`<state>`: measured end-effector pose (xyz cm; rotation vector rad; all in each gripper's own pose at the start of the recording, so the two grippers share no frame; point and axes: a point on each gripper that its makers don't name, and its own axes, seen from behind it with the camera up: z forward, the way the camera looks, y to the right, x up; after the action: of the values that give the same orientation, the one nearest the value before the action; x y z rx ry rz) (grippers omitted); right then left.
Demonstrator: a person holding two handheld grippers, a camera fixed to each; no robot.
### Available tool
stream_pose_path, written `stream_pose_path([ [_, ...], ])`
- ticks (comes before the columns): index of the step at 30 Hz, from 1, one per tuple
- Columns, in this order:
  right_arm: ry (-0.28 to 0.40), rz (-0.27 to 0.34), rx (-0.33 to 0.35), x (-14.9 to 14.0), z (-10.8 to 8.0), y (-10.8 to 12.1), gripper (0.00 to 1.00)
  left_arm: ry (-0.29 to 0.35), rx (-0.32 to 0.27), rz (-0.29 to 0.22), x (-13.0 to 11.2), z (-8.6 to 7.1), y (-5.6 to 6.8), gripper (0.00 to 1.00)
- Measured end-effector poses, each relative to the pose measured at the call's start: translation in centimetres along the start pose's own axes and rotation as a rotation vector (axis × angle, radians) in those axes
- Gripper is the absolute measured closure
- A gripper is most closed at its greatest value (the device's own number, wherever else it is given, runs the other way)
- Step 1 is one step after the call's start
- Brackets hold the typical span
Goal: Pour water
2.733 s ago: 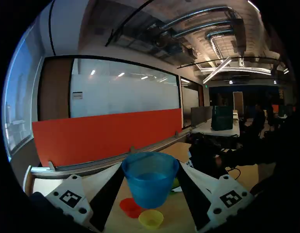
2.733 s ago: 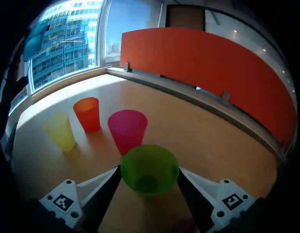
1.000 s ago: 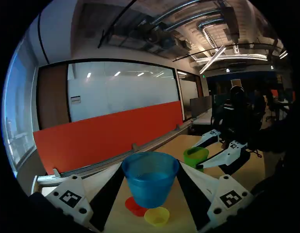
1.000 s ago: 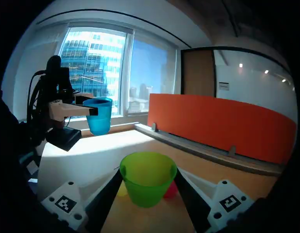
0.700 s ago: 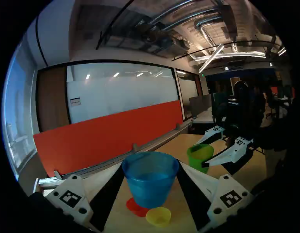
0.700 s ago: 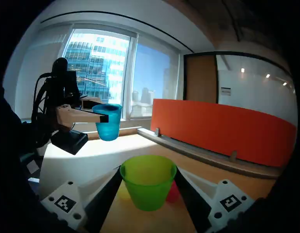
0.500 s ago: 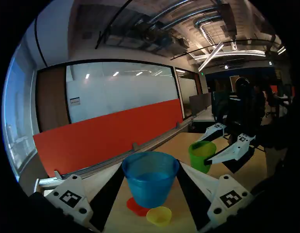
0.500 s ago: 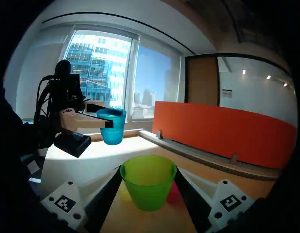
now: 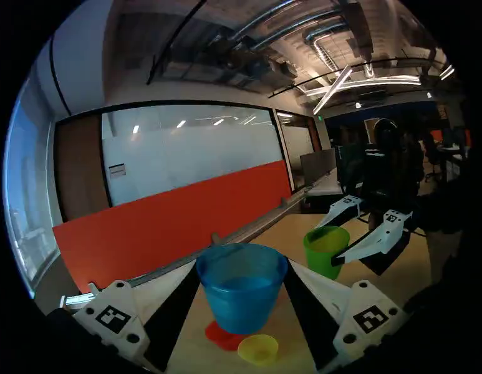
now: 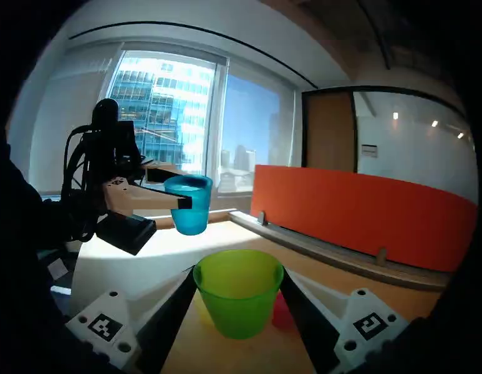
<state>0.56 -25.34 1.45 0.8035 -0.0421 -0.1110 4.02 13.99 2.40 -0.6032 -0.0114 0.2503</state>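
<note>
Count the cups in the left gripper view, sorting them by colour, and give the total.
blue cup: 1
green cup: 1
red cup: 1
yellow cup: 1
Total: 4 cups

The table (image 9: 285, 232) is a long one with a pale wooden top (image 10: 340, 277), and sunlight falls hard across its window end. A grey rail (image 10: 315, 248) runs along the far edge, with an orange partition (image 9: 178, 218) standing upright on it. On the wood sit a red cup (image 9: 221, 333) and a yellow cup (image 9: 258, 349), both upright with mouths open, so close together I can't tell whether they touch. In the right gripper view a pink cup (image 10: 281, 313) stands on the wood too.
</note>
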Motion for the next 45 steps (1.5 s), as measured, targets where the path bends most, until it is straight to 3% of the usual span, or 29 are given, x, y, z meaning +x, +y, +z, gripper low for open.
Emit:
stream_pose_path([
  [26,-0.005,0.001,0.102,0.5,0.9,-4.1,0.08,0.026,0.02,0.211,2.6,0.5,0.8,0.12],
  [45,-0.001,0.005,0.142,0.0,1.8,-5.6,0.08,0.027,0.025,0.359,4.3,1.1,1.4,0.12],
])
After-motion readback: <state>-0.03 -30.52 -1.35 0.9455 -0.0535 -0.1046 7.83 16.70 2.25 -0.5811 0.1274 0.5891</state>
